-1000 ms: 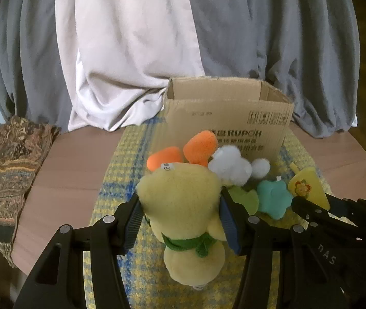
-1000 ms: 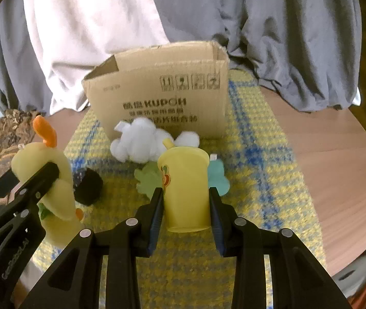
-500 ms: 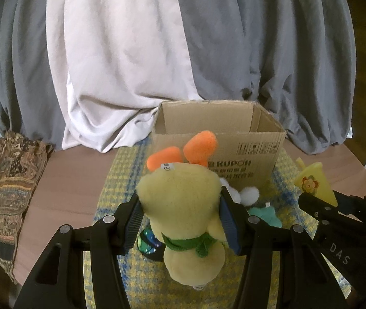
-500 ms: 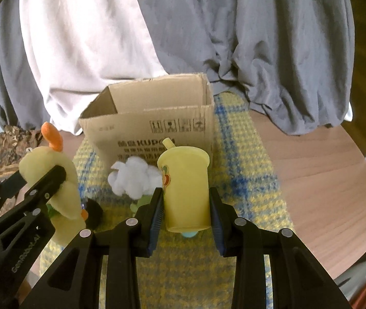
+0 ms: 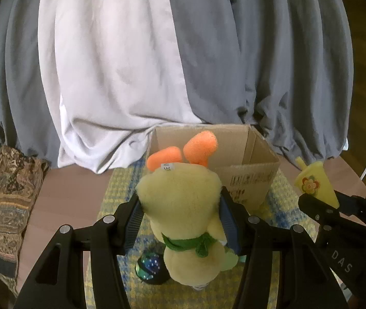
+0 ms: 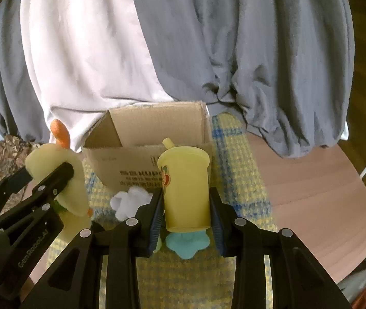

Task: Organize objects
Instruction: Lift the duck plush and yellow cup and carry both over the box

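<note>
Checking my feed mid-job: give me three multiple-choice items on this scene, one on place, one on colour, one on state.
1. Where is the cardboard box?
A. on the checked mat
B. on the floor
C. on the folded cloth

2. What colour are the plush toy's feet?
A. blue
B. orange
C. white

3. What is the right gripper doing?
A. standing open
B. shut on nothing
C. shut on the yellow cup

Answers: 1 A, the box stands on the yellow and blue checked mat. 2 B, two orange feet stick up. 3 C, both pads press the cup's sides.
</note>
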Action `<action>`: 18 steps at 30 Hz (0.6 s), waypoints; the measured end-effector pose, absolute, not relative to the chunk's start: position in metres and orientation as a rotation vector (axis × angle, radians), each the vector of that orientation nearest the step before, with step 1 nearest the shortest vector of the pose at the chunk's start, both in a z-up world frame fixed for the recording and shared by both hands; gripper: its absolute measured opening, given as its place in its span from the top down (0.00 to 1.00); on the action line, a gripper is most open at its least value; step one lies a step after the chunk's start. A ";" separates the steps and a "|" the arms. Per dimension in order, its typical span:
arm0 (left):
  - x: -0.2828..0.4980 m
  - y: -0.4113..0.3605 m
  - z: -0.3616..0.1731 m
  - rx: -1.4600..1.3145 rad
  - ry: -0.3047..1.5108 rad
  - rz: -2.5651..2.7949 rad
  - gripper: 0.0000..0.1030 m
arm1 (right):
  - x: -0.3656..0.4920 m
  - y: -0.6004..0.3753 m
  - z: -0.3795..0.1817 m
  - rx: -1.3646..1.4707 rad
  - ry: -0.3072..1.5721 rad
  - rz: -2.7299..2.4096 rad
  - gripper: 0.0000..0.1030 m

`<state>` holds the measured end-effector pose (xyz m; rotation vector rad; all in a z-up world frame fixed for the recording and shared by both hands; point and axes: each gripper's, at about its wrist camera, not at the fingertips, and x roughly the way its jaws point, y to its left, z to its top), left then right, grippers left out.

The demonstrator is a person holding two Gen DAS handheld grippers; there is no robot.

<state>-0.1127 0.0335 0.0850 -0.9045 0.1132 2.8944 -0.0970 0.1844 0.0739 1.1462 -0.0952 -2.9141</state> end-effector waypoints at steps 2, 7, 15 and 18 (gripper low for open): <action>-0.117 0.034 0.090 -0.887 0.119 2.901 0.47 | -0.100 0.183 0.078 1.135 -0.089 -2.920 0.67; -0.127 0.033 0.100 -0.855 0.118 2.914 0.47 | -0.110 0.183 0.087 1.117 -0.089 -2.927 0.67; -0.149 0.035 0.114 -0.827 0.105 2.906 0.47 | -0.128 0.184 0.101 1.098 -0.089 -2.942 0.67; -0.157 0.035 0.118 -0.818 0.107 2.910 0.47 | -0.136 0.185 0.104 1.100 -0.085 -2.943 0.67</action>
